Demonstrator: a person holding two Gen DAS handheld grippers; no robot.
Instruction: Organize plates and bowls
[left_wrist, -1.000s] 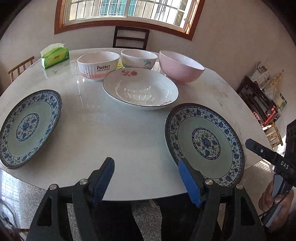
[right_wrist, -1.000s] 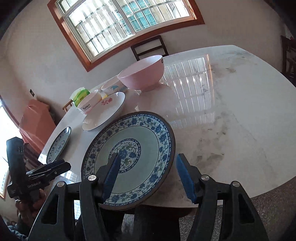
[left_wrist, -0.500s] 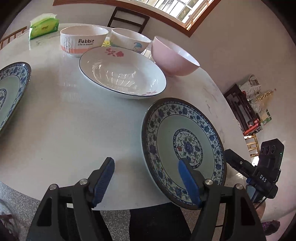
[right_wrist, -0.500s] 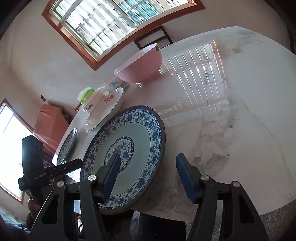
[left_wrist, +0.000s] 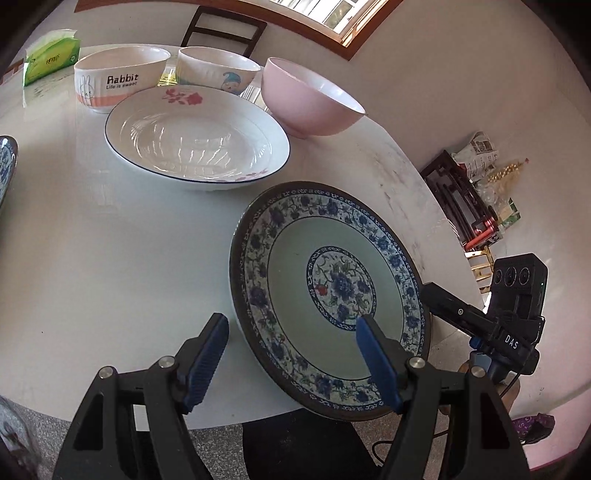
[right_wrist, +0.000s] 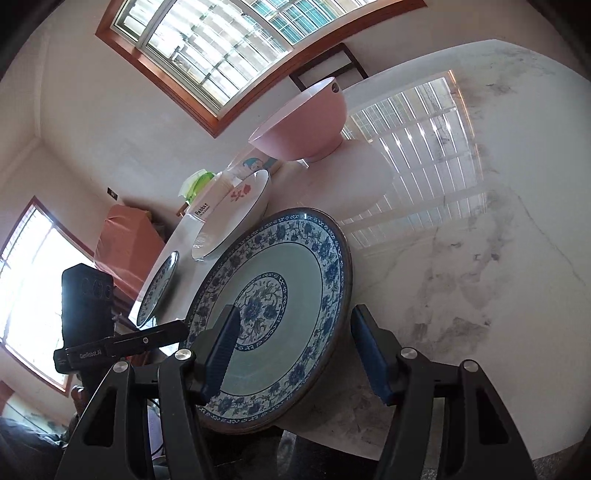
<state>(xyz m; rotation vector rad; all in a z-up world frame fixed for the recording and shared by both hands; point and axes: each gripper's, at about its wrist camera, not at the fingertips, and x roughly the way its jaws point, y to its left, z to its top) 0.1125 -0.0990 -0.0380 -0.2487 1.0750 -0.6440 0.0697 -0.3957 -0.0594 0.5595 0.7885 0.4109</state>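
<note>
A blue-patterned plate (left_wrist: 332, 288) lies at the near edge of the round white table (left_wrist: 110, 258); it also shows in the right wrist view (right_wrist: 273, 302). My left gripper (left_wrist: 291, 354) is open, its jaws straddling the plate's near left rim. My right gripper (right_wrist: 295, 350) is open, its jaws straddling the plate's near right rim. A white floral plate (left_wrist: 195, 140), a Rabbit bowl (left_wrist: 118, 77), a cartoon bowl (left_wrist: 218, 72) and a pink bowl (left_wrist: 310, 99) stand behind. A second blue plate (right_wrist: 157, 288) lies at the left.
A green tissue pack (left_wrist: 51, 55) sits at the table's far left. A dark chair (left_wrist: 225, 27) stands behind the table under the window. A red rack with clutter (left_wrist: 476, 206) stands on the floor to the right. The table's right half (right_wrist: 480, 221) shows bare marble.
Both grippers have moved in on the near blue plate from either side; it now lies between each pair of open jaws. The plate itself has not visibly moved.
</note>
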